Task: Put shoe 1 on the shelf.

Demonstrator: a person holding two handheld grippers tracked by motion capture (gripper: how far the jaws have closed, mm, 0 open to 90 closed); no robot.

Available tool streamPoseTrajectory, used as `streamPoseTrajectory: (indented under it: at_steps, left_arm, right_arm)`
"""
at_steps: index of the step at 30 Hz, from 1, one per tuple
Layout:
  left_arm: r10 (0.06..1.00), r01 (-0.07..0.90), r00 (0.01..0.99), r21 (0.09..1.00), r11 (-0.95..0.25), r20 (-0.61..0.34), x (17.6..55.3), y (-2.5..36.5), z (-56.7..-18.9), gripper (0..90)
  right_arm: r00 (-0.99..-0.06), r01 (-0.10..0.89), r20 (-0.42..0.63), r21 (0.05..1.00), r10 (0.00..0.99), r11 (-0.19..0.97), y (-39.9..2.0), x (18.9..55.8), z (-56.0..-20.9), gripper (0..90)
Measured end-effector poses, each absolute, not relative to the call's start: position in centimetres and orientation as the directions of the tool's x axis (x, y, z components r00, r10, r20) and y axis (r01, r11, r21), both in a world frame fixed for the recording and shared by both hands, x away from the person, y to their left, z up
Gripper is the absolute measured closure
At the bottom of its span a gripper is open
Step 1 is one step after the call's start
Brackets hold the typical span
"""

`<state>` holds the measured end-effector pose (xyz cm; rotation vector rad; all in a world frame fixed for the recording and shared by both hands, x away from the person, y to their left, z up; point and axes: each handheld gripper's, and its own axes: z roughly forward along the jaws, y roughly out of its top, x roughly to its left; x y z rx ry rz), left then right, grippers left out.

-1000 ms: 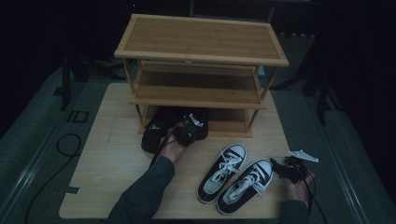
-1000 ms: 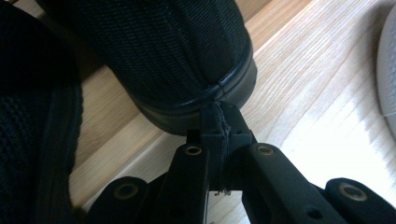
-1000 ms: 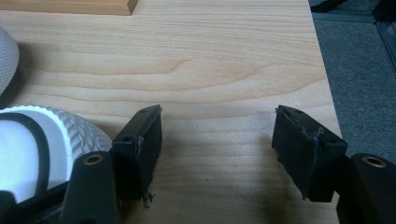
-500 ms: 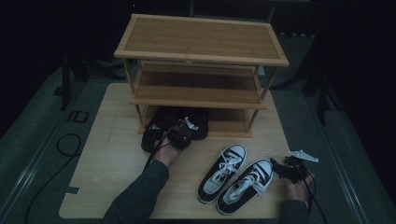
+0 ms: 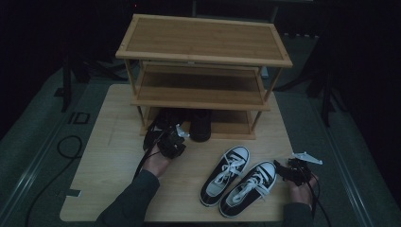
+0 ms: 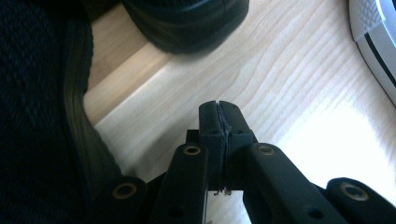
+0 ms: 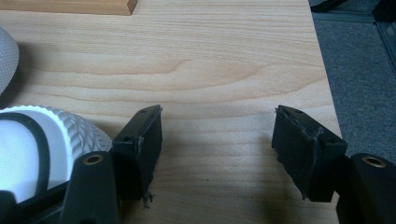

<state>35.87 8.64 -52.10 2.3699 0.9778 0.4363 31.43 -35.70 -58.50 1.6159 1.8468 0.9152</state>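
A pair of black shoes stands at the foot of the wooden shoe rack point(image 5: 203, 42): the left shoe point(image 5: 155, 126) and the right shoe point(image 5: 201, 125). My left gripper point(image 5: 176, 140) sits just in front of them, shut with nothing between its pads. In the left gripper view the gripper point(image 6: 218, 122) hovers over bare wood, with one black shoe point(image 6: 42, 116) close at the left and the other point(image 6: 187, 21) ahead. Two black-and-white sneakers point(image 5: 226, 174) point(image 5: 248, 189) lie near the front edge. Beside them my right gripper point(image 5: 283, 170) stands open and empty point(image 7: 217, 140), a sneaker toe point(image 7: 32, 149) beside its left jaw.
The rack has three slatted shelves, the top and middle point(image 5: 201, 90) bare. It stands on a pale wooden board point(image 5: 108, 142) laid on grey carpet. A black cable point(image 5: 66, 146) loops on the floor to the left. The board's right edge point(image 7: 322, 70) is near my right gripper.
My left hand and gripper have shifted a little to the left in front of the black shoes. The shoes, the sneakers and the right gripper have stayed where they were.
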Motion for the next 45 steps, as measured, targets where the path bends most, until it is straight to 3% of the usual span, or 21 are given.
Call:
streamPoseTrajectory:
  at_steps: [45]
  left_arm:
    - [0.767, 0.597, 0.636, 0.575, -0.56, 0.087, 31.6, 16.5, -53.1, 89.8]
  right_arm:
    - [-0.155, 0.638, 0.048, 0.767, 0.987, 0.063, -35.7, 31.4, -58.5, 33.1]
